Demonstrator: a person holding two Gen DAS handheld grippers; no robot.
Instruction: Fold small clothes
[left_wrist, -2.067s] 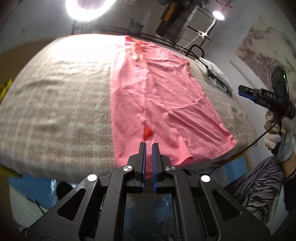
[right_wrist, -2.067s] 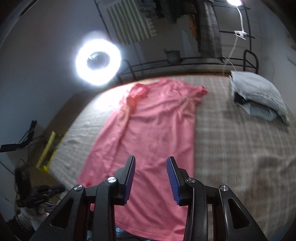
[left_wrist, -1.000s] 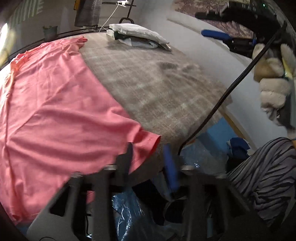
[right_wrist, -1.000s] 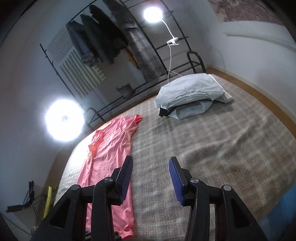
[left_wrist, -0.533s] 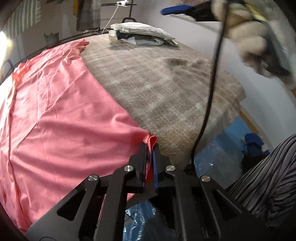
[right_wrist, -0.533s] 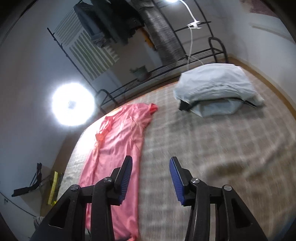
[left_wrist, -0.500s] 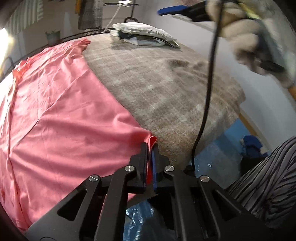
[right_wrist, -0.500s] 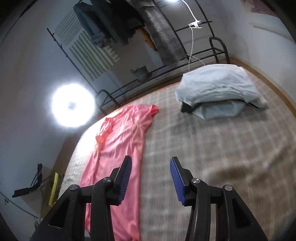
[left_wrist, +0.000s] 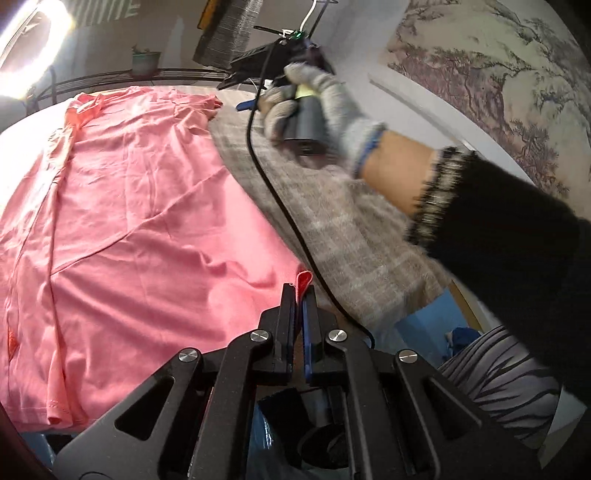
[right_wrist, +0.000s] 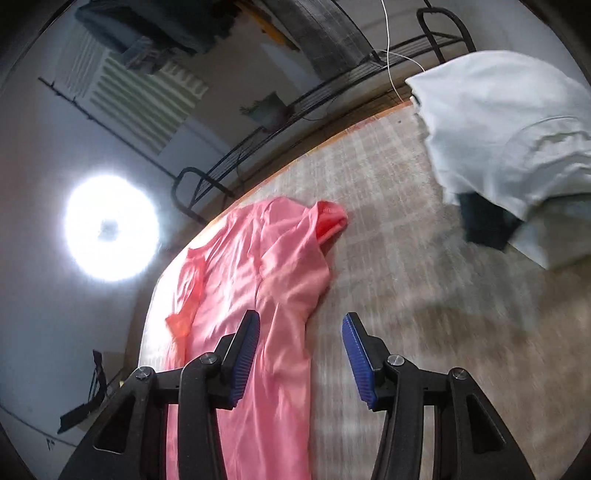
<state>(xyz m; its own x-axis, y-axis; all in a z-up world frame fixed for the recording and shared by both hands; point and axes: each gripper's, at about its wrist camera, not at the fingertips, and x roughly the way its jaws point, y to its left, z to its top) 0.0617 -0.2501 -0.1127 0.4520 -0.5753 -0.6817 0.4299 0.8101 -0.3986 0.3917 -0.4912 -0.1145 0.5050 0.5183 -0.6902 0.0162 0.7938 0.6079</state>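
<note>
1. only the left wrist view shows the person: a gloved right hand (left_wrist: 314, 99) on the right gripper's handle, a black sleeve (left_wrist: 509, 229), a trailing black cable (left_wrist: 280, 206) and a striped trouser leg (left_wrist: 498, 365) at the near right.
2. only the right wrist view shows the pale folded clothes (right_wrist: 509, 129) stacked at the far right of the checked bed cover (right_wrist: 388, 229), and the ring light (right_wrist: 109, 229) at the far left.
3. the pink shirt (left_wrist: 140, 221) lies spread flat on the left part of the bed, collar at the far end, hem at the near edge.
4. the left gripper (left_wrist: 300, 291) sits at the shirt's near right corner; its jaws are pressed together, pinching that corner, and a small fold of pink cloth stands up between the tips.
5. the right gripper (right_wrist: 301, 332) hangs above the shirt's right edge, near the sleeve at the far end; its jaws stand spread, having just been opening, with nothing between them; the view is blurred.
</note>
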